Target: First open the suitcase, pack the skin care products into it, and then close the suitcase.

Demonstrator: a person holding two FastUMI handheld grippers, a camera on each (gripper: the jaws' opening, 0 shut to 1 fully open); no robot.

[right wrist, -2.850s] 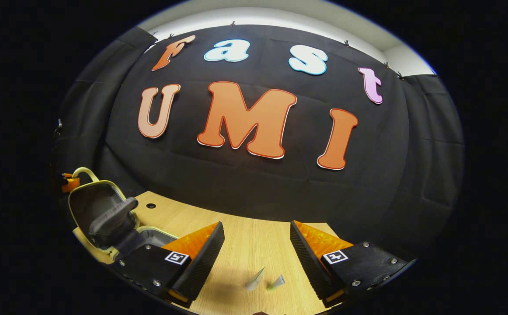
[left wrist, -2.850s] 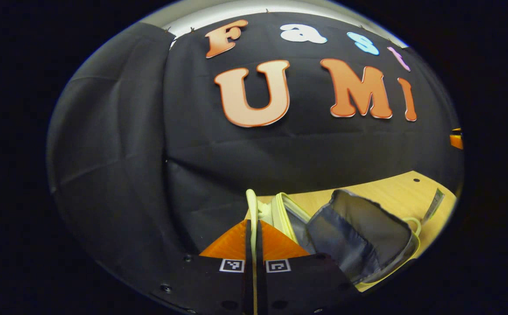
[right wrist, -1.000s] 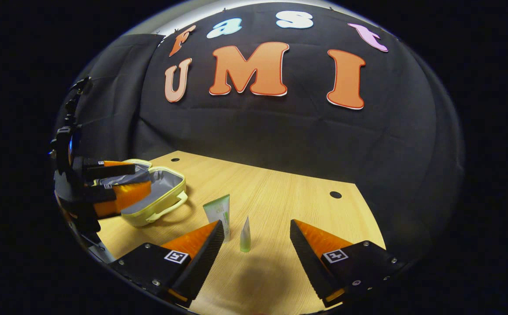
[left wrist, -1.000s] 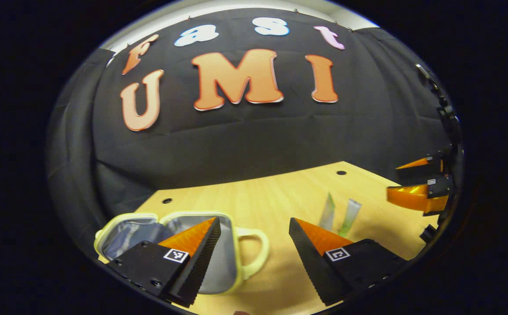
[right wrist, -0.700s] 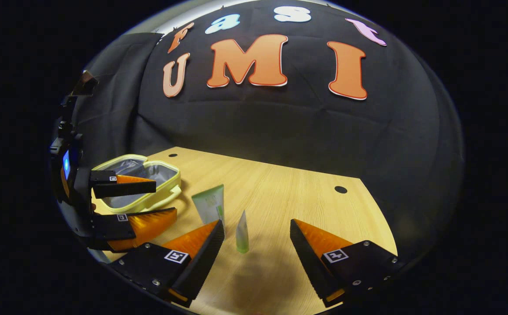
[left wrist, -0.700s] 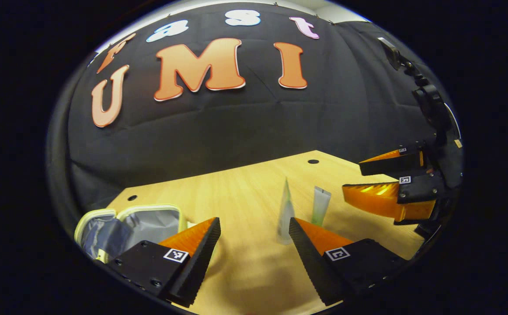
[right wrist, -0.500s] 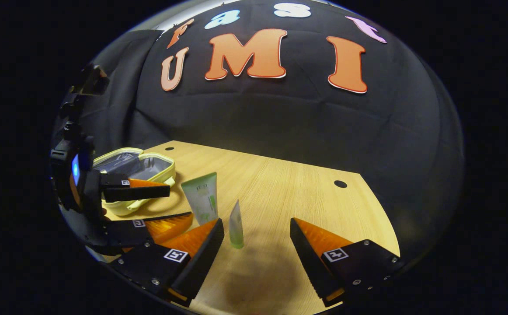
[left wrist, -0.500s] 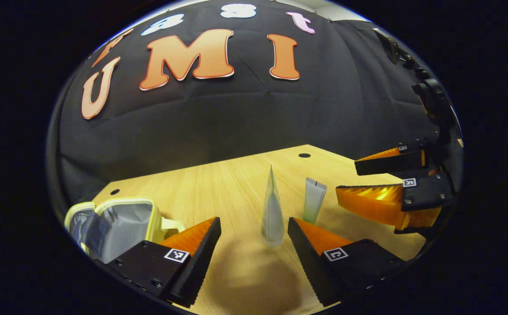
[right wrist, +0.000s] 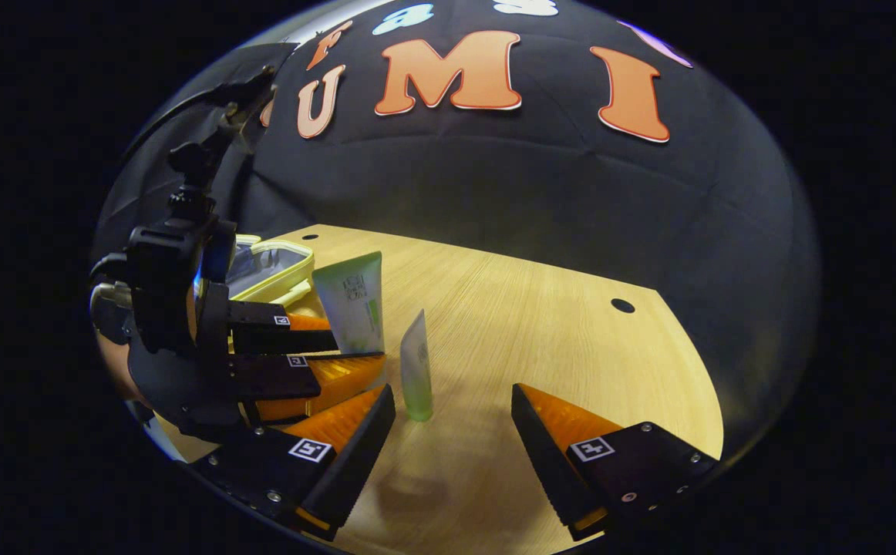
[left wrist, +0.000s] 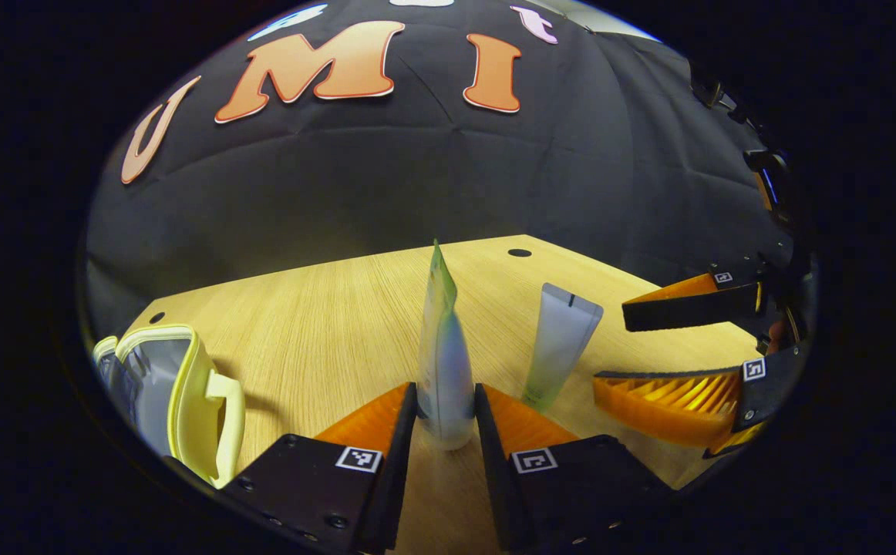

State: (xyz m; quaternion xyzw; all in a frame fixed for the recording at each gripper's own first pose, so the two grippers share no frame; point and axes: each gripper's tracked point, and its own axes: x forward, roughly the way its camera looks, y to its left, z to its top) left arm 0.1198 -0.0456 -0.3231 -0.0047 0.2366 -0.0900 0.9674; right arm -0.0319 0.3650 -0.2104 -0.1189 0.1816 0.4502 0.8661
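The larger green-and-white skin care tube [left wrist: 442, 354] stands upright on the table, and my left gripper [left wrist: 446, 397] is shut on its lower part, a finger pressing each side. In the right gripper view that tube [right wrist: 352, 301] rises from the left gripper [right wrist: 359, 348]. A smaller tube [left wrist: 560, 351] stands just right of it. My right gripper [right wrist: 452, 405] is open, with the small tube [right wrist: 416, 370] upright between its fingers, close to the left one and untouched. The yellow suitcase [left wrist: 186, 385] lies open at the left, its grey lining showing.
The wooden table [right wrist: 540, 331] has a small round hole [right wrist: 622, 306] near its far right edge. The right gripper [left wrist: 610, 345] sits close beside the tubes in the left gripper view. The suitcase [right wrist: 271, 266] lies behind the left gripper. Black cloth walls the back.
My left gripper let go of the suitcase lid, opened, swung right to the larger tube and shut on it. The right gripper came lower and closer to the small tube, still open.
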